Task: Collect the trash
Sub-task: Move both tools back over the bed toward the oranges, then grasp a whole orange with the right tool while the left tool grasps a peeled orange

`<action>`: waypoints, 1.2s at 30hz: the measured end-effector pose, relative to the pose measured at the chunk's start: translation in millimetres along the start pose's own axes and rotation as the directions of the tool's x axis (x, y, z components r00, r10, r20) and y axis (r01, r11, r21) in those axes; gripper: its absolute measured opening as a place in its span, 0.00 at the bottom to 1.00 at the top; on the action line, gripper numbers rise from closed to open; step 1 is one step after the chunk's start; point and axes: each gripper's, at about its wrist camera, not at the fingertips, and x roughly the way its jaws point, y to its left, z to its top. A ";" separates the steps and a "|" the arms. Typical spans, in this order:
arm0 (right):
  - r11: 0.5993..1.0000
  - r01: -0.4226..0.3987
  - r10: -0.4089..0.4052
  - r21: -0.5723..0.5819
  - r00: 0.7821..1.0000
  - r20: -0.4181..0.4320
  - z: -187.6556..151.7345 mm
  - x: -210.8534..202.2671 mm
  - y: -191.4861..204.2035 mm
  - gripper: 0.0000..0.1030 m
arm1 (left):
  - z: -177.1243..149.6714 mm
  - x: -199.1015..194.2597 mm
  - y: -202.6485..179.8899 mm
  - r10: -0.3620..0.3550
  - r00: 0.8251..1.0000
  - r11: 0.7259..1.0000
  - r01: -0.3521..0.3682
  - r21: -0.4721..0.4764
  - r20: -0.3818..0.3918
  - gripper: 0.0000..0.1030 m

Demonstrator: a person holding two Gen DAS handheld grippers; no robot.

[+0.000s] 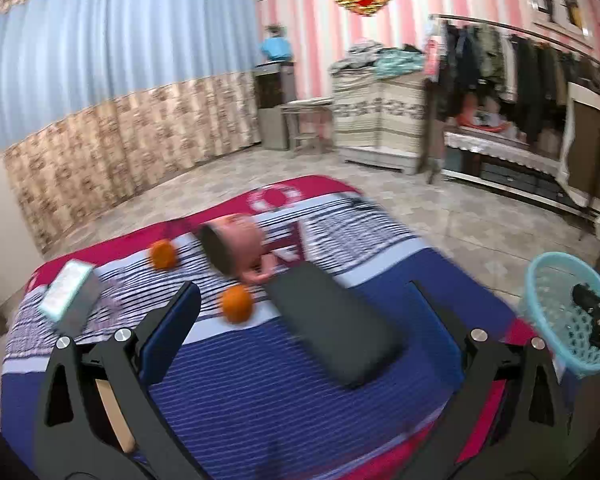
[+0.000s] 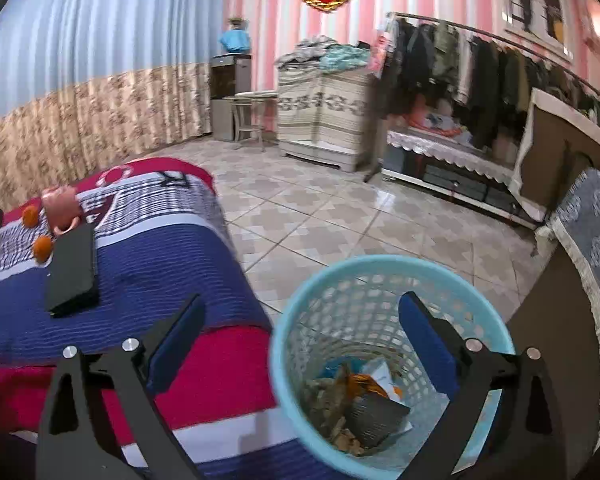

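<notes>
Right gripper (image 2: 300, 320): fingers spread wide with nothing between them, hanging over the blue basket (image 2: 476, 280), which stands on the tiled floor just beside the bed (image 2: 160, 248).
Basket contents: trash (image 2: 356, 400) already lies at the bottom, scraps of paper, something orange and a dark flat piece; what each is I cannot tell exactly.
Left gripper (image 1: 306, 294): fingers also apart and empty, pointing down across the bedspread.
On the bed: a black flat case (image 1: 332, 328), two oranges (image 1: 237, 303) (image 1: 163, 254), a pink cup (image 1: 240, 248) lying on its side and a small box (image 1: 66, 292).
Step in hand: judging from the empty fingers over the basket, the drop is done and the next piece must be found.
How to do it well: decide first what counts as trash; the tipped cup and the small box look the likeliest, the oranges and the case less so.
Approach: come at the box from above with the fingers across its narrow sides, since the soft cover gives little support.
Risk: the oranges lie close to the cup and may roll if nudged.
View: the left picture is blurred, so finer details stay uncertain.
</notes>
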 end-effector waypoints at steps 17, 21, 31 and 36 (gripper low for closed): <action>0.941 -0.277 0.266 -0.193 0.961 -0.079 25.8 10.3 162.3 0.94 | -31.1 -1.9 200.5 0.265 0.961 0.950 -0.275 -0.147 -0.084 0.95; 0.919 -0.346 0.334 -0.190 0.938 -0.090 37.8 19.9 202.2 0.94 | -39.3 -5.2 233.2 0.304 0.948 0.937 -0.316 -0.149 -0.095 0.95; 0.836 -0.422 0.388 -0.349 0.906 -0.166 35.1 60.3 318.6 0.90 | -51.6 -5.4 311.1 0.330 0.936 0.899 -0.351 -0.262 -0.123 0.95; 0.800 -0.471 0.411 -0.372 0.882 -0.232 38.3 81.6 348.6 0.64 | -41.3 0.4 312.8 0.313 0.945 0.904 -0.328 -0.274 -0.098 0.95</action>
